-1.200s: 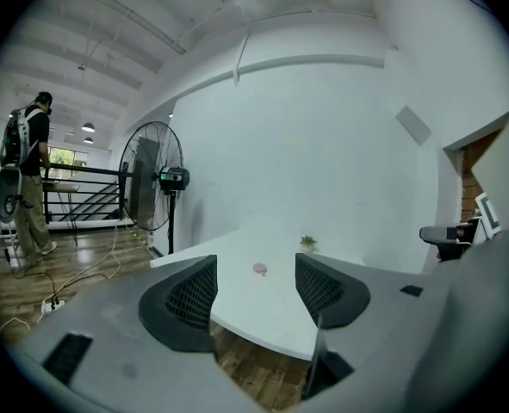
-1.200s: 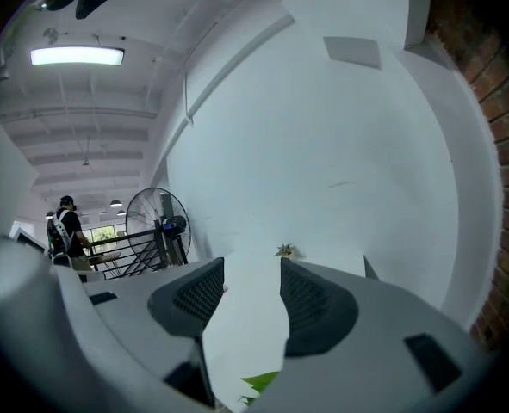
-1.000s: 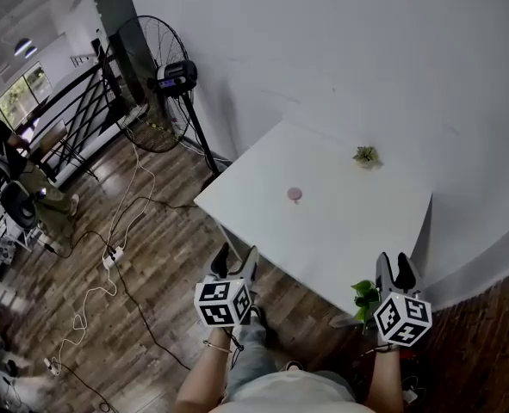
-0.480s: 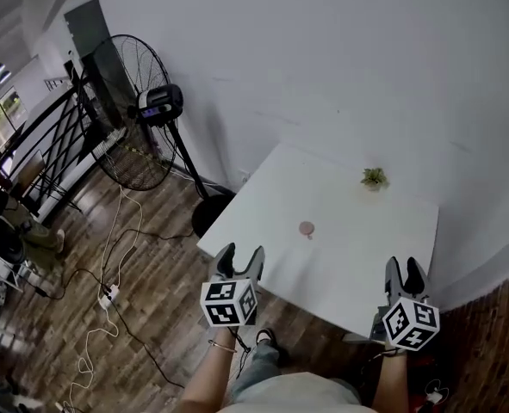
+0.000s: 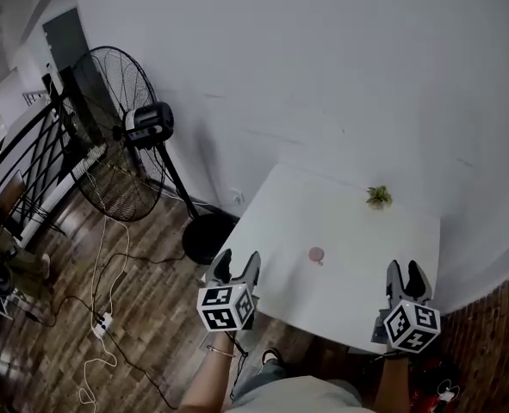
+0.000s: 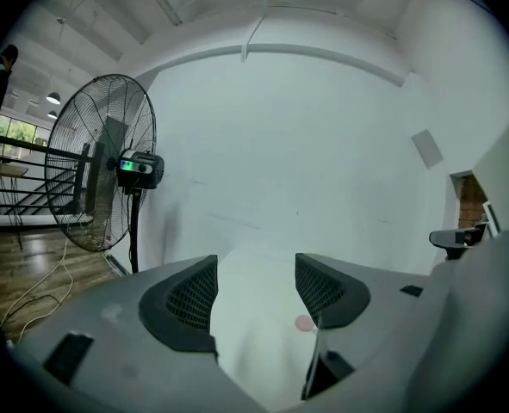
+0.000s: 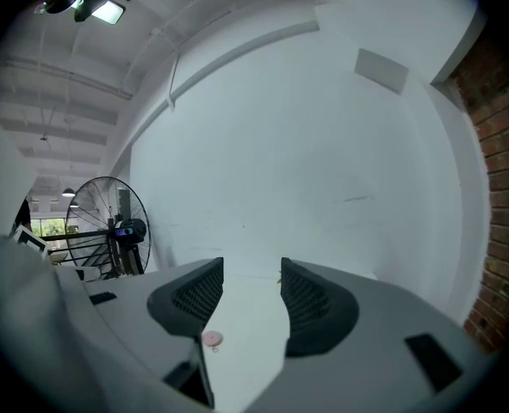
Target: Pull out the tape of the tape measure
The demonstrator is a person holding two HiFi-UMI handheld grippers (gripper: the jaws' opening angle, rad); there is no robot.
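Compared with a second ago, you are standing closer to the table (image 5: 370, 239). Its near edge is now lying just ahead of both grippers at the bottom of the head view, and the fan (image 5: 108, 136) is sitting further into the upper left.

Your left gripper (image 5: 237, 265) is hovering off the table's lower left corner with its jaws wide apart and nothing between them. Your right gripper (image 5: 406, 275) is hovering over the near edge at lower right, equally spread and empty.

The tape measure (image 5: 316, 255), a small pink round thing, is lying flat on the bare top between the two grippers and a little beyond them, touching neither. For this reach, I judge you are best served by bringing one gripper down to pin the case and lining the other up with the tab end before closing. That way you are pulling the tape along the table, not dragging the case with it.

Further back, a little green plant (image 5: 377, 196) is standing near the wall, well apart from the tape measure.

The case is showing too small for you to be picking out the tape's tab or which way it is facing. Each gripper view is catching it only low beside one jaw, and the table's legs are hiding under the top.
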